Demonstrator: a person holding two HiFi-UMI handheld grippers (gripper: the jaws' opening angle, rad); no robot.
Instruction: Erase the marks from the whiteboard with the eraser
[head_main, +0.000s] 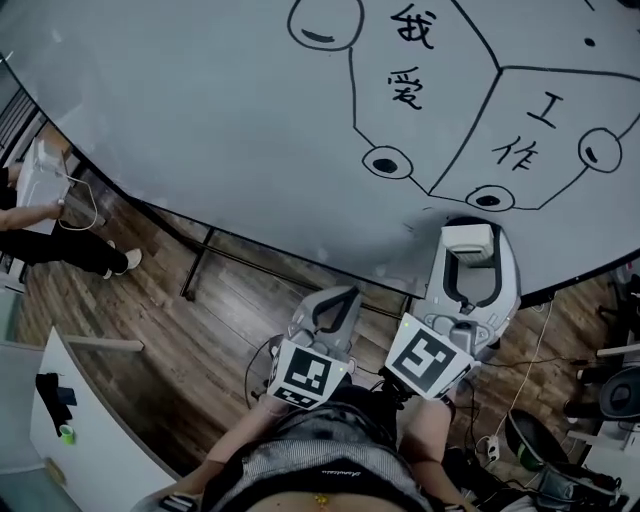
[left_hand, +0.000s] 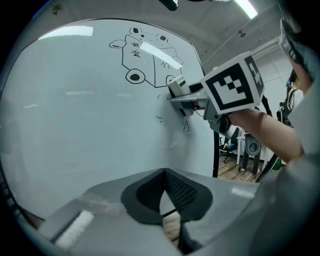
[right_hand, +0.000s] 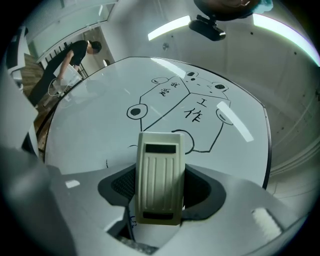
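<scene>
**At the board's lower edge: eraser clamped, drawing untouched**

Between the jaws of the right gripper (right_hand: 160, 195) sits the eraser (right_hand: 159, 160), a cream plastic block with a ribbed back. The pads are closed on its two long sides, about midway along its length. Its far end points at the whiteboard (head_main: 200, 120), just below the drawing (head_main: 430, 120). Whether it is actually touching the surface I cannot tell.

The eraser looks light and stiff, with a hard shell that will not give under the pads. The ribs should help against slipping. The side grip near the middle seems the right hold, since it leaves the wiping face free and lets pressure spread evenly. A hold nearer one end would likely let it pivot during a stroke.

Beyond it, the drawing is a black outline of joined panels with written characters inside and small ovals at the corners, all intact. A few stray squiggles (left_hand: 186, 126) sit lower on the board.

The left gripper (left_hand: 164, 185) hangs lower, its pads pressed together on nothing.
</scene>
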